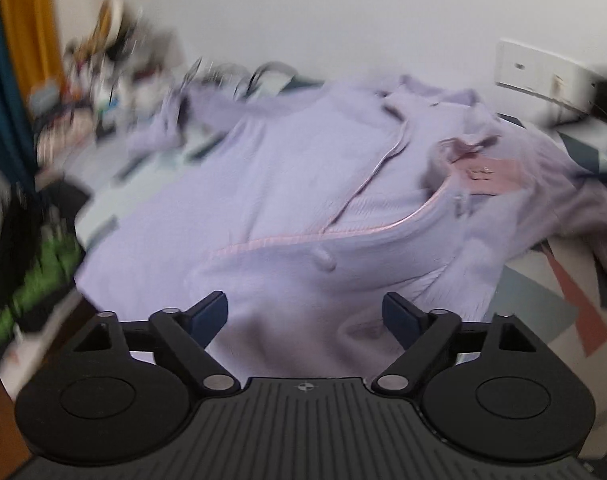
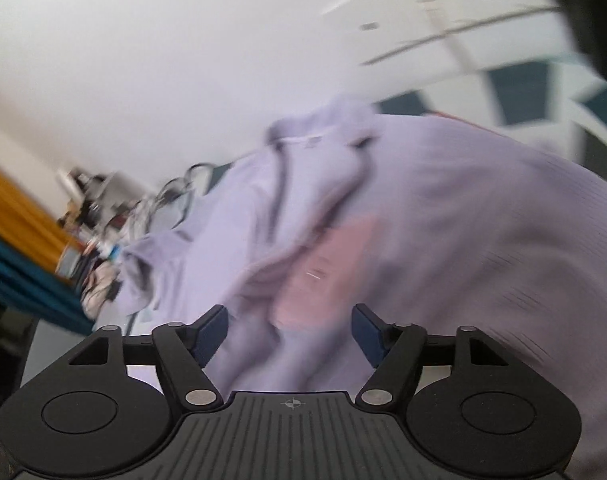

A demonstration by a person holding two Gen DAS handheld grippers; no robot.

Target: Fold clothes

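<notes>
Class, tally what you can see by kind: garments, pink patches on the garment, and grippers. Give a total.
Lilac garment: 1
Pink patch: 1
Grippers: 2, left gripper and right gripper, both open
Total: 4

Left gripper (image 1: pixel 305 316) gapes above lilac garment (image 1: pixel 303 184).

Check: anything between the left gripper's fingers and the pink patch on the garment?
Only the lilac garment itself, including its pink-trimmed edge. Left gripper is open; pink patch lies further back. Left wrist view.
</notes>
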